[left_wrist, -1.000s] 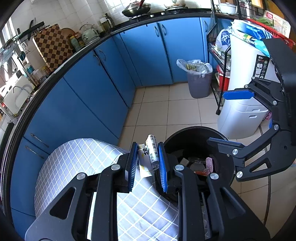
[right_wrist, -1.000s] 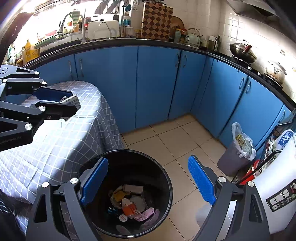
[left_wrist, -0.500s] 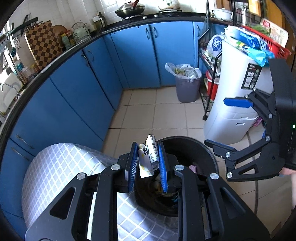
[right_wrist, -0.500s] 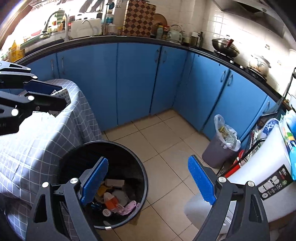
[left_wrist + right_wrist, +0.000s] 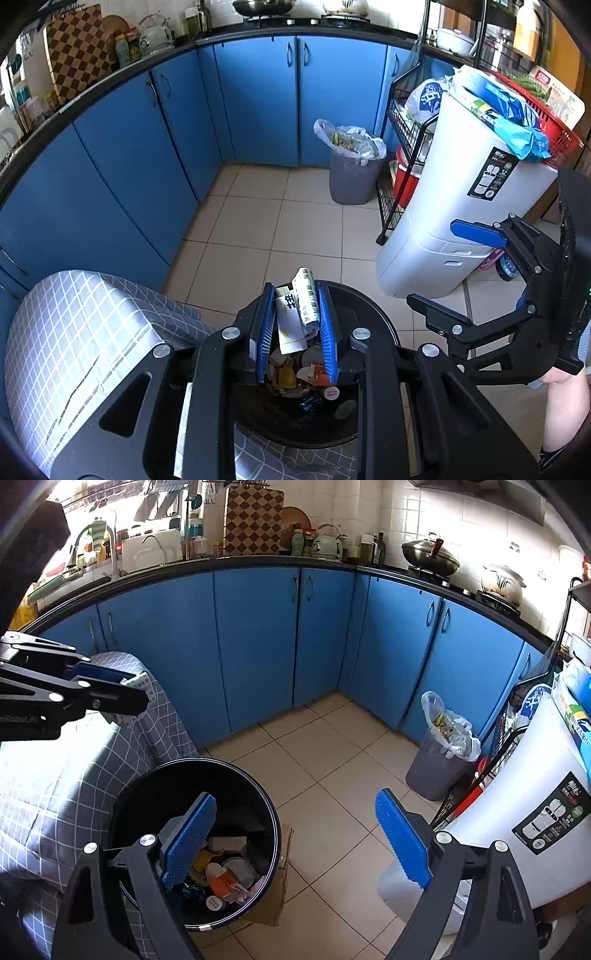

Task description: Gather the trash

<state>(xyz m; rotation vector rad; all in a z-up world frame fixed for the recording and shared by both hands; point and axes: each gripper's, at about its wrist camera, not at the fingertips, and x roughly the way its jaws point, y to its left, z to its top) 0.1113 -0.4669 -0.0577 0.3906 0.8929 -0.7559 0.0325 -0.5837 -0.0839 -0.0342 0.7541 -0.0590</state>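
Left tool [image 5: 297,326] clenched on a crumpled paper wrapper [image 5: 304,301] with printed characters, pinned between both blue pads at lower centre of my left wrist view. Wrapper sits directly over the mouth of the black trash bin [image 5: 384,328], whose rim curves behind the fingers; inside I see mixed scraps, orange and white bits among them. Right tool [image 5: 295,834] released, pads spread wide and nothing between them, low in the right wrist frame; its left pad overlaps the bin [image 5: 266,812] opening, its right pad is over bare floor tiles [image 5: 325,746]. Grey checked cloth [image 5: 55,775] covers the surface at left of that frame, touching the bin's side. From the right view the left tool [image 5: 125,690] shows at middle left, a corner of paper peeking from its tip. Second, grey bin with a plastic liner [image 5: 443,760] stands at right against blue cabinets [image 5: 258,635], well apart from the black one.
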